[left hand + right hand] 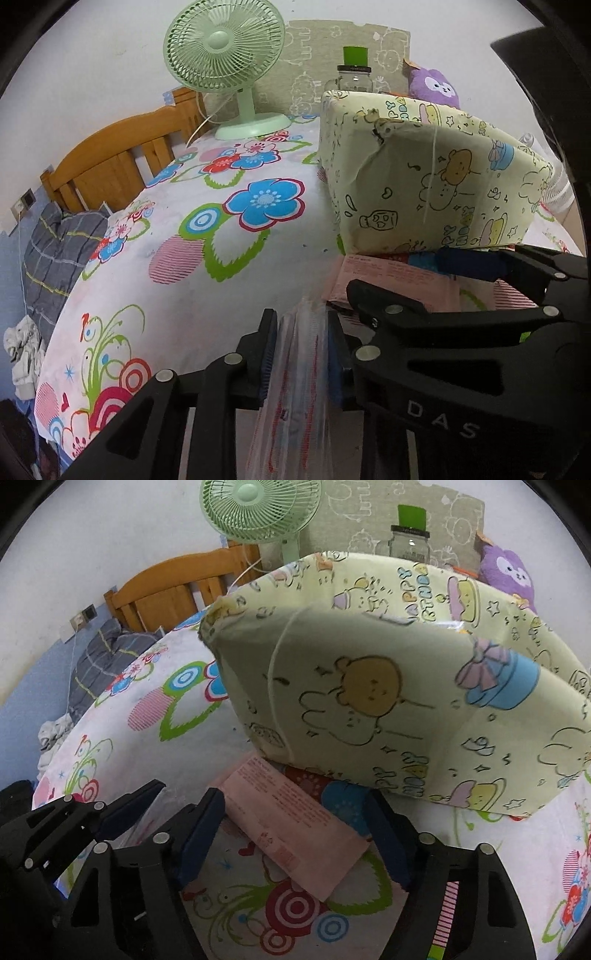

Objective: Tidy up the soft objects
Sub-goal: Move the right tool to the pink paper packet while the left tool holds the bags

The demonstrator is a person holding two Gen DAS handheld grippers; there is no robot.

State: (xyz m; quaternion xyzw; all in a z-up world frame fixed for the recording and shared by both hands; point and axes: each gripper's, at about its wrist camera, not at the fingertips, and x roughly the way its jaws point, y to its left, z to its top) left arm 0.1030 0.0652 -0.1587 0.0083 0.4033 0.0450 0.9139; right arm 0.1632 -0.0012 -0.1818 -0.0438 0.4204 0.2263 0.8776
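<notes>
A pale yellow cartoon-print storage bin (424, 173) stands on the flowered table cloth (192, 266); it fills the right wrist view (388, 686). My left gripper (301, 354) is shut on a clear plastic packet (299, 387) with red print, held near the table's front edge. My right gripper (295, 834) is open, its fingers on either side of a flat pink packet (295, 827) lying in front of the bin. The right gripper also shows in the left wrist view (461, 280), and the pink packet (391, 280) beside it.
A green desk fan (225, 66) stands at the back of the table. A glass jar with a green lid (354, 70) and a purple plush toy (436, 86) sit behind the bin. A wooden headboard (118, 158) and grey checked bedding (59, 251) lie to the left.
</notes>
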